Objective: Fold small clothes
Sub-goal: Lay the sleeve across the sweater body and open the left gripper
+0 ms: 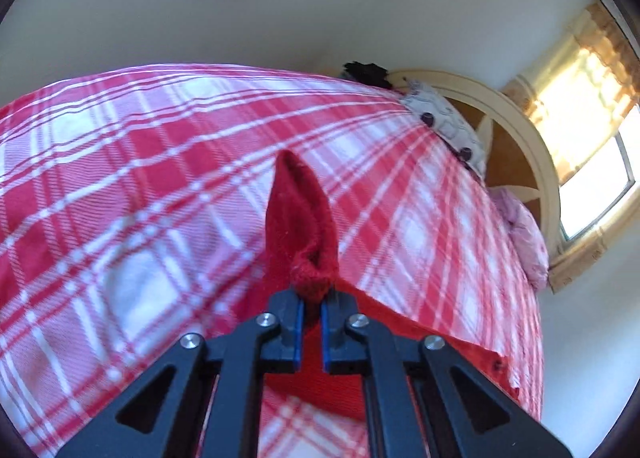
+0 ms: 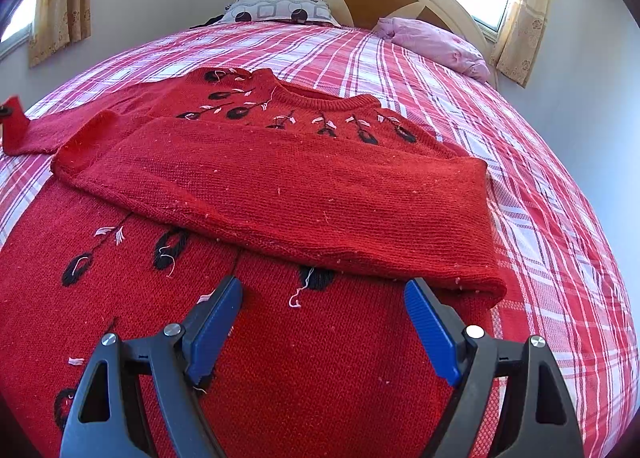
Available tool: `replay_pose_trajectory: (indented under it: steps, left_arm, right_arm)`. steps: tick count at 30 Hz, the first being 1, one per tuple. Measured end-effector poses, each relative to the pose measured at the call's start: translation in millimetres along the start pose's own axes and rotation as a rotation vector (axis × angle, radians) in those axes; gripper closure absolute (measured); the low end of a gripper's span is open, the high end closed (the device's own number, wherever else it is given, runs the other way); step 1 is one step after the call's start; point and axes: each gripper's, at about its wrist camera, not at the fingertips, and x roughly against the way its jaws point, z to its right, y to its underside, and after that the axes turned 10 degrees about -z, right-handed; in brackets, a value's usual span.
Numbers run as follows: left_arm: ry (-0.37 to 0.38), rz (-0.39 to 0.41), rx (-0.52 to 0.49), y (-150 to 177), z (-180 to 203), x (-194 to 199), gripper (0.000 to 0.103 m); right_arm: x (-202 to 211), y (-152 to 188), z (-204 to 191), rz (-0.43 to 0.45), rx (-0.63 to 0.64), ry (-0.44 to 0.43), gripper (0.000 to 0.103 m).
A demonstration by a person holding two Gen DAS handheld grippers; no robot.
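In the left wrist view, the cuff of a red sweater sleeve (image 1: 302,226) is seen pinched between the nearly closed jaws of the left gripper (image 1: 311,312), its open end drawn up into a narrow peak above the red-and-white plaid bedspread (image 1: 120,162). More red knit is spread below and to the right of the fingers. A patterned pillow (image 1: 448,122) and a pink pillow (image 1: 524,234) are lined up along the head edge of the bed, against a curved cream headboard (image 1: 516,126), with a sunlit window (image 1: 592,162) beyond.

In the right wrist view, the right gripper (image 2: 323,324) is held with its blue pads (image 2: 430,330) spread wide and nothing between them, above the sweater body (image 2: 320,358), which is laid across the middle of the bed. One sleeve (image 2: 288,194) is already folded across the chest, below the embroidered neckline (image 2: 320,98). The other sleeve is stretched toward the bed's left edge, where its end is lifted.
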Motion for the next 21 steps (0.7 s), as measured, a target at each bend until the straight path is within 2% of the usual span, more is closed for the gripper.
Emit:
replay_pose_trajectory:
  steps: [9, 21]
  left_arm:
    - [0.113, -0.051, -0.138, 31.9, 80.8, 0.6, 0.097]
    - [0.248, -0.138, -0.256, 80.3, 169.1, -13.1, 0.097]
  right_arm:
    - [-0.1, -0.1, 3.3, 0.001, -0.014, -0.018, 0.019]
    - [-1.5, 0.6, 6.0, 0.003, -0.025, -0.035, 0.019]
